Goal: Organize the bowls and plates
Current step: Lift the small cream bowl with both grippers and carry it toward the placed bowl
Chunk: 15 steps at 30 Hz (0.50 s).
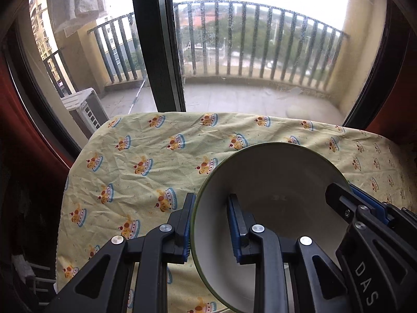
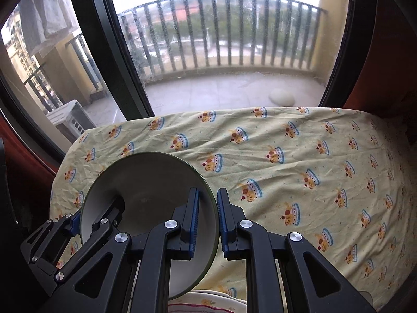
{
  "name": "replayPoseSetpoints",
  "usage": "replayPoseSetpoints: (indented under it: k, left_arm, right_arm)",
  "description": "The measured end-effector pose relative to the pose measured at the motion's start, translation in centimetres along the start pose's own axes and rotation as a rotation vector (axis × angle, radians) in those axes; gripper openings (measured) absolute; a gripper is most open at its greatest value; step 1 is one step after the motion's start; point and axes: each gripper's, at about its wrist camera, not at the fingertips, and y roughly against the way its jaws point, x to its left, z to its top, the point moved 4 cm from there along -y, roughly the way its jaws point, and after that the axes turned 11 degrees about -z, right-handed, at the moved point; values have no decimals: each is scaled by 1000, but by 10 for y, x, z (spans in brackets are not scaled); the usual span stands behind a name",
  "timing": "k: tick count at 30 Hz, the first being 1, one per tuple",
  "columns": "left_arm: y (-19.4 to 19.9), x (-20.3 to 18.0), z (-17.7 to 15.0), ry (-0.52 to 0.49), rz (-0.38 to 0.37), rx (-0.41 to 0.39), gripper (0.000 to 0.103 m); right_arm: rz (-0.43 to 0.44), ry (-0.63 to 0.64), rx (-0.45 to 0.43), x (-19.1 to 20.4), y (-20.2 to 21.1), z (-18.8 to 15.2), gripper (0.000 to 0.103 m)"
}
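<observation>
Holding one green-rimmed bowl (image 1: 271, 208) between both tools, above the near edge of the yellow cake-print tablecloth (image 1: 156, 161). The left gripper (image 1: 212, 227) is straddling the bowl's left rim, one blue pad outside the wall and one inside; the jaws are sitting close to the wall, but a narrow gap seems to be showing, so I cannot tell whether they are truly clenched. The right gripper (image 2: 208, 221) is straddling the opposite rim in the same way, and its contact is equally uncertain. The bowl is tilting, its opening facing back toward the cameras, and it appears to be off the tablecloth.

Below the bowl, at the tablecloth's near edge, a pale plate with pink markings (image 2: 208, 305) is just showing in the right wrist view; I judge it to be the stacking target.

Risks from here:
- The rim is thin and glazed; a light pinch is inviting a slip, and the bowl would be dropping onto the plate.
- The two tools pulling unevenly would be twisting the bowl out of one grip.
- Lowering while tilted would be landing it on edge.
</observation>
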Motion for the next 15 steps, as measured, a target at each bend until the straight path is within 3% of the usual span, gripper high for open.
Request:
replayPoseSetpoints:
  k: [15]
  left_arm:
    - [39, -81, -26, -35, 3, -49, 22]
  right_arm:
    - [2, -14, -48, -86, 39, -21, 18]
